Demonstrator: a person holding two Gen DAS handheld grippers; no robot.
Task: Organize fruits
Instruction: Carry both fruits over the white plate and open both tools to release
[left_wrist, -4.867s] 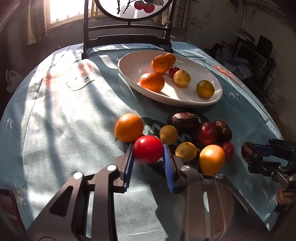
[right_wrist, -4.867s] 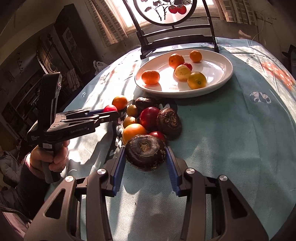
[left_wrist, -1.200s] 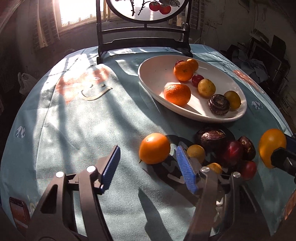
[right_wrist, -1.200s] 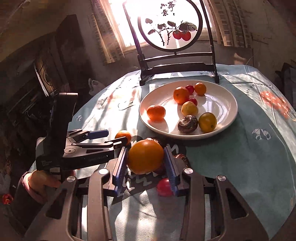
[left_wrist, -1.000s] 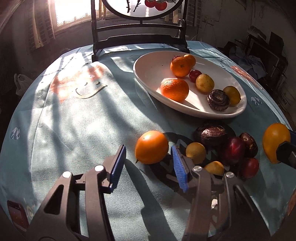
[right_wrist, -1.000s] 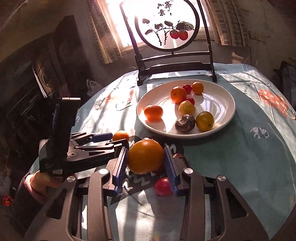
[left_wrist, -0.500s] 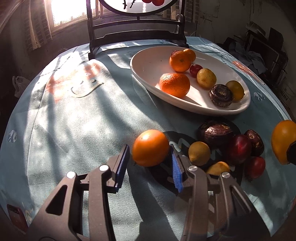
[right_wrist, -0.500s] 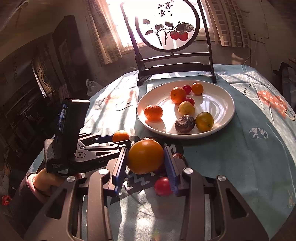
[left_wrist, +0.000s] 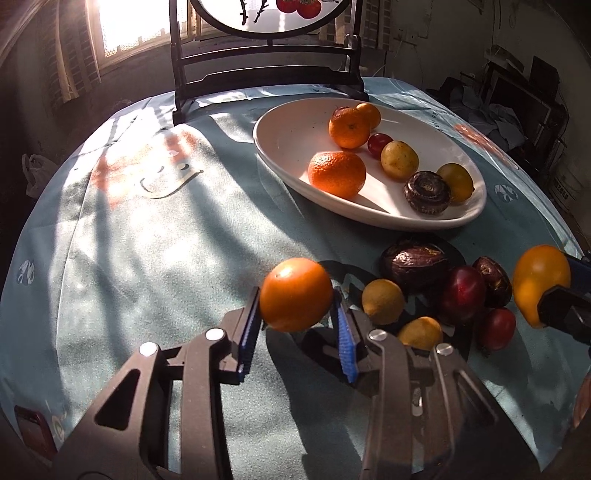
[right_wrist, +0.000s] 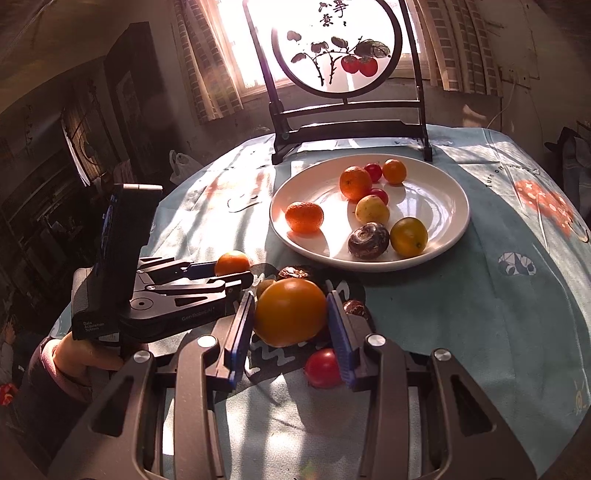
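Note:
My left gripper (left_wrist: 295, 321) is shut on an orange fruit (left_wrist: 295, 293), which also shows in the right wrist view (right_wrist: 232, 263). My right gripper (right_wrist: 291, 328) is shut on a larger yellow-orange fruit (right_wrist: 290, 312), held above the table; it also shows at the right edge of the left wrist view (left_wrist: 539, 284). A white plate (left_wrist: 284, 144) holds several fruits: two tangerines, small red ones, yellow ones and a dark brown one (left_wrist: 426, 192). A loose pile on the cloth holds yellow fruits (left_wrist: 382, 301), dark brown ones (left_wrist: 413, 262), a dark red one (left_wrist: 463, 297) and a red tomato (right_wrist: 323, 367).
A round table with a light blue cloth (left_wrist: 147, 240). A dark wooden stand with a round painted screen (right_wrist: 334, 48) stands behind the plate. A dark red phone-like object (left_wrist: 33, 428) lies at the near left table edge. Dark furniture surrounds the table.
My left gripper has closed on the orange fruit, which a second ago sat between open jaws. My right gripper keeps its hold on the yellow-orange fruit, hardly moving.

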